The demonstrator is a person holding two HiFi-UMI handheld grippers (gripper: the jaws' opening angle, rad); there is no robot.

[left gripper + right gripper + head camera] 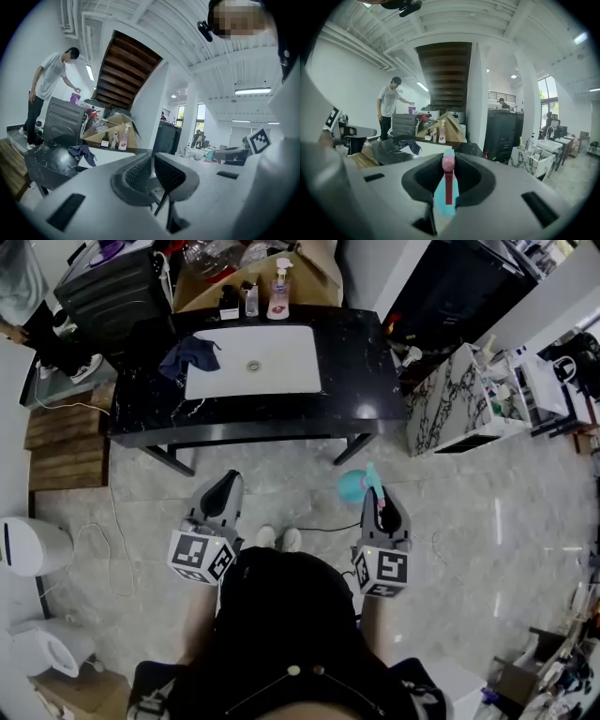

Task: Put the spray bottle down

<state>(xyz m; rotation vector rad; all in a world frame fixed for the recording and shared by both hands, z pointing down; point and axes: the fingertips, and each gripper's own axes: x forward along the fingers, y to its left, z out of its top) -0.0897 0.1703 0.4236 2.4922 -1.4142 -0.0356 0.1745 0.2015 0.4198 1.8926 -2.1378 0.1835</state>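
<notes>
Counts: 2 grippers, left gripper (pixel 225 486) and right gripper (pixel 379 501); 1 spray bottle (pixel 353 486); 1 black counter (pixel 356 362); 1 sink (pixel 281 381); 1 cloth (pixel 190 356); 3 back-edge bottles: dark bottle (pixel 228 303), small bottle (pixel 251 300), pump bottle (pixel 278 294); 1 cardboard box (pixel 202 292).

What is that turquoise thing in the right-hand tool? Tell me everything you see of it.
It is a spray bottle, plastic by its look: a turquoise body, a pink spray head and a red trigger. The right gripper is shut on it, holding it in the air short of the black counter. Nothing else touches it.
</notes>
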